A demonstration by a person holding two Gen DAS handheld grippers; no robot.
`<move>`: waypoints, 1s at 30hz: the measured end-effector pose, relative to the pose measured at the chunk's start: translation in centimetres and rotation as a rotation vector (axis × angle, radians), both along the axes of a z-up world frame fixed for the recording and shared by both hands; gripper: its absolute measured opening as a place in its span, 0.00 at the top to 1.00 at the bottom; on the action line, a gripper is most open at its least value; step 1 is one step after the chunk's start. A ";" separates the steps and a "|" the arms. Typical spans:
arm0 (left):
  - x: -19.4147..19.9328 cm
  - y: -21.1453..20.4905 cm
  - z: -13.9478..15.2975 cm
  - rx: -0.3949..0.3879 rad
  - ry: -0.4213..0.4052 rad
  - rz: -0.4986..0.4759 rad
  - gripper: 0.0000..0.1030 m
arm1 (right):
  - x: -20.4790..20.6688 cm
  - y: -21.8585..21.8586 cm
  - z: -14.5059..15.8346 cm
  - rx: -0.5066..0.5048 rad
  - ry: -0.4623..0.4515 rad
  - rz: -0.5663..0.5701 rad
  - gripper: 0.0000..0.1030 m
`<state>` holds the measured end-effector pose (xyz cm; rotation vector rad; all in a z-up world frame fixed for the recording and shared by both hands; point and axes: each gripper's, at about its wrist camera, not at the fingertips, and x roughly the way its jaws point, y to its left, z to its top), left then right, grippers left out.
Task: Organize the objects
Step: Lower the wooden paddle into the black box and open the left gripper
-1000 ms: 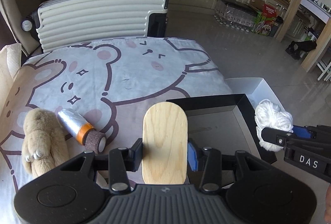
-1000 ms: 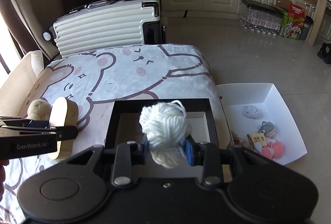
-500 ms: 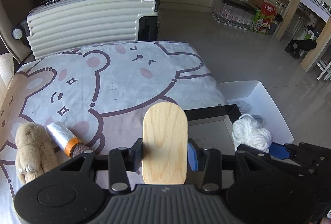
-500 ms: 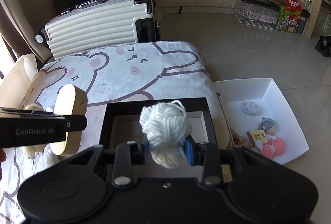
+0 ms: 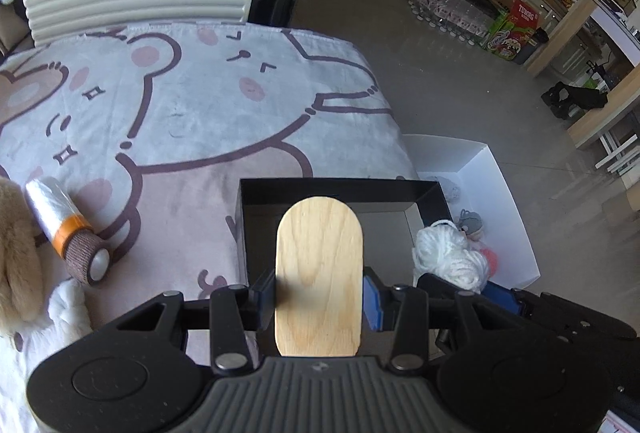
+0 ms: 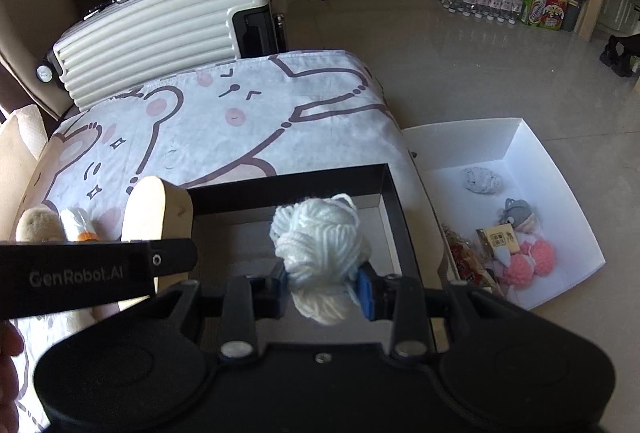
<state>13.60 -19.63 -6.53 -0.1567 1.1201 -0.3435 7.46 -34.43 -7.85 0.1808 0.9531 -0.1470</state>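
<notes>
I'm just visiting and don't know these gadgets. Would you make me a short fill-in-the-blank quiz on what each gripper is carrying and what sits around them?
1. The left gripper is clamped on a rounded piece made of ____.
2. The right gripper holds a white ball of ____.
3. Both held things hang over an empty box whose walls are coloured ____.
4. The white tray with small toys stands on the ____, beside the bed.

Missing words: wood; yarn; black; floor
</notes>
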 end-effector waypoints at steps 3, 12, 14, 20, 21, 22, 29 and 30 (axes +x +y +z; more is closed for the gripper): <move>0.5 0.2 -1.0 -0.013 0.034 0.021 0.57 | -0.1 -0.3 -0.7 -0.003 0.020 0.005 0.67; 0.6 0.1 -2.8 0.004 0.099 0.036 0.57 | 0.0 -1.2 -2.7 0.021 0.082 -0.013 0.66; 0.2 -0.3 -3.3 0.026 0.117 0.027 0.57 | 0.1 -1.5 -2.9 0.037 0.089 -0.027 0.66; -0.7 -1.3 -4.3 0.089 0.138 -0.009 0.57 | 0.0 -1.8 -3.3 0.059 0.105 -0.041 0.66; -0.8 -1.3 -4.3 0.092 0.139 -0.010 0.57 | 0.0 -1.8 -3.3 0.062 0.107 -0.040 0.66; -0.8 -1.3 -4.4 0.096 0.138 -0.008 0.57 | 0.0 -1.7 -3.3 0.063 0.107 -0.040 0.66; -1.0 -0.9 -4.4 0.088 0.148 0.011 0.55 | 0.1 -1.5 -3.4 0.065 0.117 -0.033 0.66; -1.0 -1.0 -4.4 0.085 0.150 0.006 0.54 | 0.1 -1.5 -3.4 0.065 0.117 -0.033 0.66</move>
